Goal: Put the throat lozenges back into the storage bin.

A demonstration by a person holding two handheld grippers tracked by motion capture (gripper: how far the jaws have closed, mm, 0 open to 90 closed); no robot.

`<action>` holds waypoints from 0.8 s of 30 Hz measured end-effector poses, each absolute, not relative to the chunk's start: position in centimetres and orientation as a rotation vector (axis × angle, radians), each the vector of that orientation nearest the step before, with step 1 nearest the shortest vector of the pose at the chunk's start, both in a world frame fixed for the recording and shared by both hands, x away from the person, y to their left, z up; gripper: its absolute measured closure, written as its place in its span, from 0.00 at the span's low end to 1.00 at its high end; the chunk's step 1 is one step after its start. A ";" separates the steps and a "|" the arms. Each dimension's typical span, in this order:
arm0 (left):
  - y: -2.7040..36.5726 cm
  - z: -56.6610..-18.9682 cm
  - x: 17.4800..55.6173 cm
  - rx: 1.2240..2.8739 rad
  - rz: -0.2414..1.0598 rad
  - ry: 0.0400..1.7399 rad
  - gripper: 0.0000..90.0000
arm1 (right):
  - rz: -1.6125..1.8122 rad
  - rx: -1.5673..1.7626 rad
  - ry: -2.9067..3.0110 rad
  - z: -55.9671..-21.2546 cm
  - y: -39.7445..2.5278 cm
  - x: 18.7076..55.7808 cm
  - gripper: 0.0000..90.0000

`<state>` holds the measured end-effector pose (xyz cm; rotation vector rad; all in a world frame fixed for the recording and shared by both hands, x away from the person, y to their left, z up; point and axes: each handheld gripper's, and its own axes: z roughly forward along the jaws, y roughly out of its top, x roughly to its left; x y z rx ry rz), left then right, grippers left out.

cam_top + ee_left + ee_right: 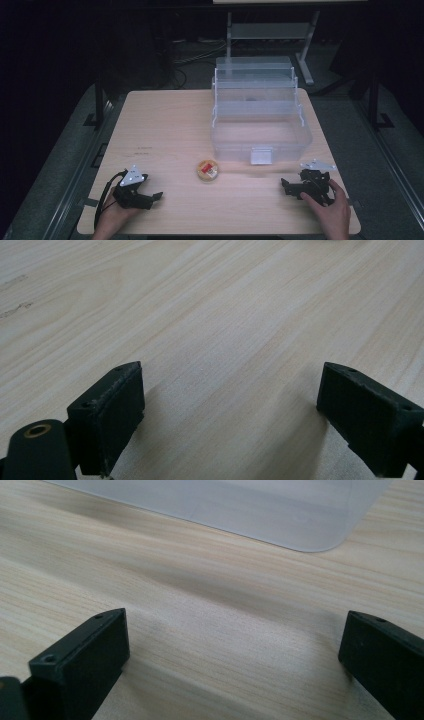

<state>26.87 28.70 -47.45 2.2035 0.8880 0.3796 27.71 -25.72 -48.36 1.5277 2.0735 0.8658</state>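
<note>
Table: I see a pale wood-grain table (170, 125) under the high camera, with dark floor on all sides of it.
Box: a clear plastic box (260, 132) stands on the far right part of the table, lid raised and tiers stepped back, a white latch on its near wall (a small dark item lies in an upper tier; I cannot tell what it is).
Tin: a small round tin (207, 170) with a red and yellow top lies flat near the table's middle, just in front of the box's left corner, apart from it and well apart from both grippers.
Left gripper: my left gripper (150, 197) rests on the near left of the table, held from below by the left hand (112, 220), its grey plate upward and cable looping to the left.
Left gripper state: released; in the left gripper view (230, 410) the two black jaws stand wide apart with bare wood between them.
Right gripper: my right gripper (290, 186) sits on the near right of the table, in front of the box's right end, with the right hand (332, 210) wrapped around its rear.
Right gripper state: released; in the right gripper view (235, 650) the jaws are spread wide over bare wood, grasping nothing.
Box base: in the right gripper view a rounded corner of the box (280, 515) lies ahead of the jaws, not touching them.
Pointing: both grippers aim inward, toward the table's middle (the tin lies between them, farther from me).
</note>
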 end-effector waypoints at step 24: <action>28.8 -46.6 27.0 2.200 0.344 0.906 0.14 | 0.866 1.527 2.074 -48.4 -25.7 27.7 0.00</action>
